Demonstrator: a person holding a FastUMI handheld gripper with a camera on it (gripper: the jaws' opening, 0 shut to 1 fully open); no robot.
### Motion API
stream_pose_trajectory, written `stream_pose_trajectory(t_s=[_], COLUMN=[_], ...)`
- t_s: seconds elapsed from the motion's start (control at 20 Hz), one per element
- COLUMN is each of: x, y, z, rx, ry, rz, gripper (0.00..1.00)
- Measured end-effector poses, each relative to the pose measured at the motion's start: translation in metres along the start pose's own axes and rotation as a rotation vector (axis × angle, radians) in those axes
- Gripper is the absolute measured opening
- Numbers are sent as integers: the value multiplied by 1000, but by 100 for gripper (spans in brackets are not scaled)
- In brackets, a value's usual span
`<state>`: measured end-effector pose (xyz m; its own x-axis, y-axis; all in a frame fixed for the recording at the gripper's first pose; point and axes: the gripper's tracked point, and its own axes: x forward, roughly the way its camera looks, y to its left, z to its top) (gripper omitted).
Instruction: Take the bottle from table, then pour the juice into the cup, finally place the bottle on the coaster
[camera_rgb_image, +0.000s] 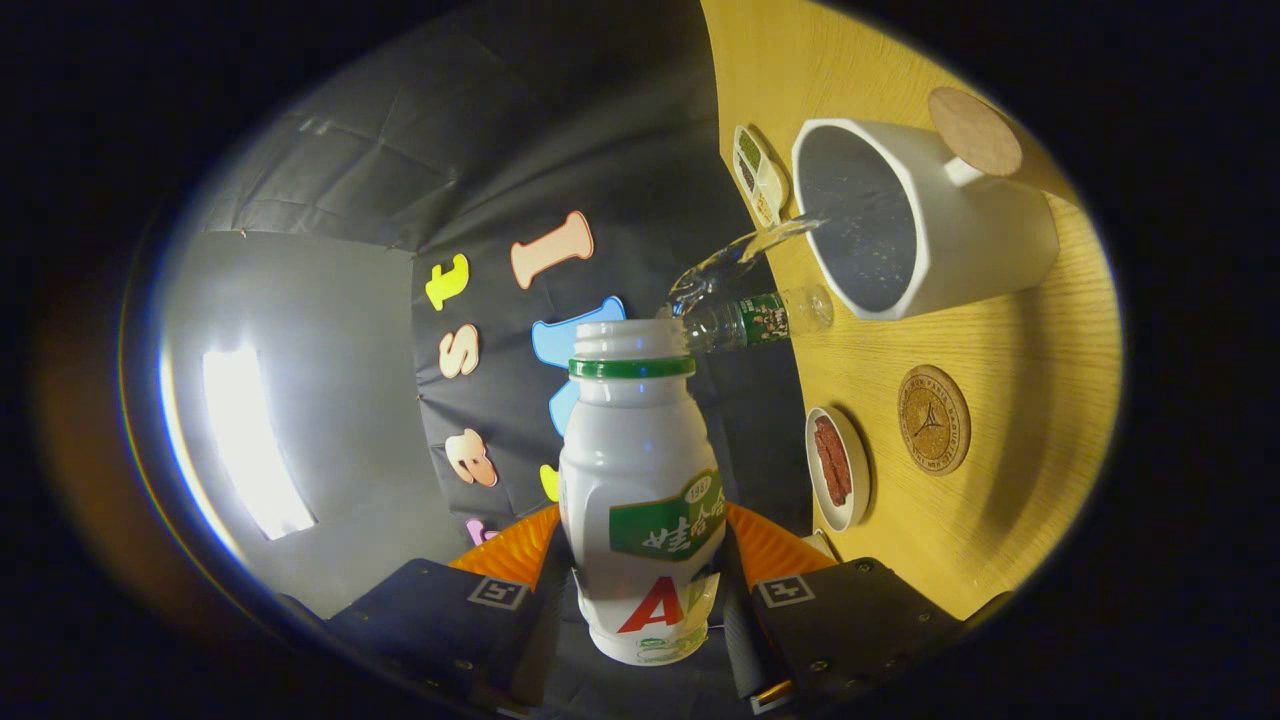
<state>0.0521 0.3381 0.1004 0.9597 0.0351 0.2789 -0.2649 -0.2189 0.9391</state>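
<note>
A white plastic bottle (640, 470) with a green neck ring and green-and-red label sits between my fingers, uncapped. My gripper (640, 565) is shut on its lower body, one finger pressing each side. The whole view is rolled sideways, so the wooden table (1030, 400) stands on edge to the right. A clear stream of liquid (745, 255) arcs from the bottle's mouth into the white cup (930, 225), which stands beyond the fingers. The round brown coaster (933, 418) lies on the table beside the cup, with nothing on it.
A small clear bottle with a green label (765, 318) stands by the table edge near the cup. Close by are a white dish with reddish food (836, 466), a small divided dish (758, 172) and a round cork disc (975, 130) behind the cup.
</note>
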Motion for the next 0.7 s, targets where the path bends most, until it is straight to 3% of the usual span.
stream_pose_trajectory(t_s=[0.7], x=[4], y=[4], z=[-3], rx=[47], ry=[-2], rz=[28], gripper=[68])
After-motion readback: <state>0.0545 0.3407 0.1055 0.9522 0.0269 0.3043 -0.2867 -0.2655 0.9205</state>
